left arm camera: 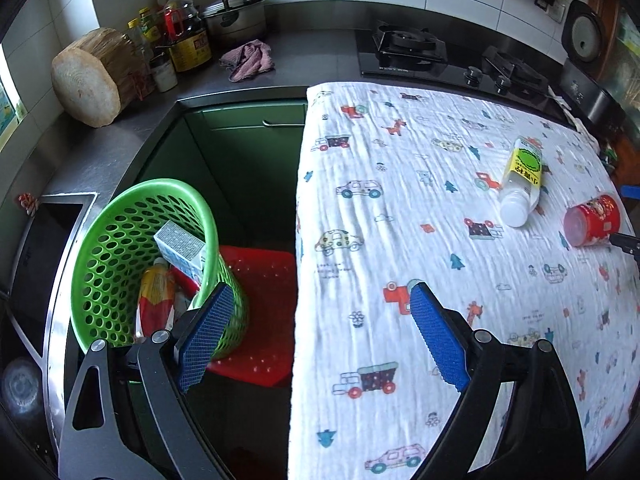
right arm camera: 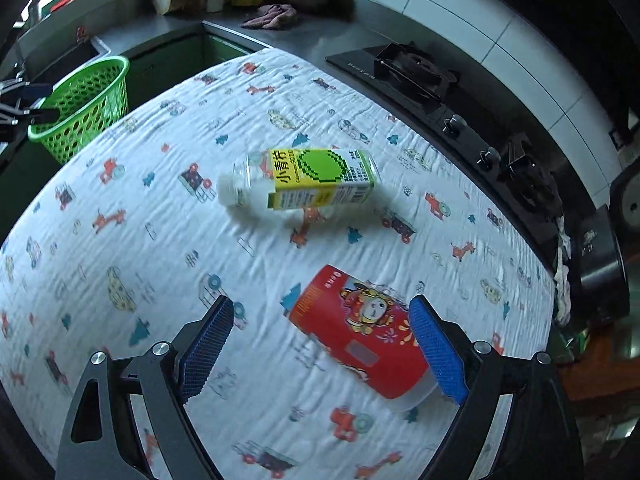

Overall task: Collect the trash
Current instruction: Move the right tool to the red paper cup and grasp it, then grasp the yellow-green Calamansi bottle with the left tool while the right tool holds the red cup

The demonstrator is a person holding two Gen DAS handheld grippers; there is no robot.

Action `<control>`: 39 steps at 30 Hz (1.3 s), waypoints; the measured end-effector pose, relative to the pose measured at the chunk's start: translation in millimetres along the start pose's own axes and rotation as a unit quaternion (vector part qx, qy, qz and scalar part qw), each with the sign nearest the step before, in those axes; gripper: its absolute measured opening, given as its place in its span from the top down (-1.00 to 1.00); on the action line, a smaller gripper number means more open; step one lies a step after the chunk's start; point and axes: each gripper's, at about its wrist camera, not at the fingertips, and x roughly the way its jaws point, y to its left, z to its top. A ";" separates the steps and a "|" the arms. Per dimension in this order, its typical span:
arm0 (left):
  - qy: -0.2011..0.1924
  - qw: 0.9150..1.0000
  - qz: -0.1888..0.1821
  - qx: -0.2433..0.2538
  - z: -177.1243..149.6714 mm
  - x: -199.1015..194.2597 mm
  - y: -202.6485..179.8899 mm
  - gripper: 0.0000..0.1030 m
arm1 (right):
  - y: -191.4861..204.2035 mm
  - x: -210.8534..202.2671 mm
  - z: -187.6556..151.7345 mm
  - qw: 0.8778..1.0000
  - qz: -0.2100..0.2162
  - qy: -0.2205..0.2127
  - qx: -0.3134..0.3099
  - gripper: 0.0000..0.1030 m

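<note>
Fingers of the right gripper [right arm camera: 322, 344] stand spread wide over the table [right arm camera: 120, 240], grasping nothing; the red can [right arm camera: 360, 336] lies on its side between them, against the right one. Beyond lies the clear bottle [right arm camera: 304, 180]. The left gripper [left arm camera: 320, 338] gapes empty beside the green basket [left arm camera: 120, 240] of trash.

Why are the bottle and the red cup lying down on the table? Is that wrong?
Yes, they look out of place. The bottle and the red cup both lie on their sides on the tablecloth, not upright. Nothing looks spilled. The green basket already holds other trash.
</note>
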 end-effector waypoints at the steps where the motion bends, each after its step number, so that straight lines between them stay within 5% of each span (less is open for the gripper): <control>1: 0.002 1.000 0.001 -0.001 -0.2 0.5 -5.2 -0.72 | -3.1 4.0 -1.8 1.000 0.002 0.009 -0.017 -0.67; 10: 0.013 1.000 0.004 -0.009 2.3 3.6 -37.5 -0.72 | -21.3 39.4 -15.8 0.987 0.015 0.074 -0.143 -0.67; 23: 0.014 0.999 -0.008 0.030 27.7 10.4 -95.8 -0.72 | -28.2 80.9 -21.0 0.971 0.021 0.101 -0.214 -0.67; 31: 0.011 0.996 -0.041 0.081 55.4 28.8 -144.8 -0.72 | -36.3 74.2 -31.8 0.977 0.031 0.107 -0.183 -0.57; 39: 0.007 0.985 -0.078 0.152 86.8 51.8 -207.5 -0.72 | -60.3 66.0 -48.4 0.988 0.074 0.127 -0.051 -0.44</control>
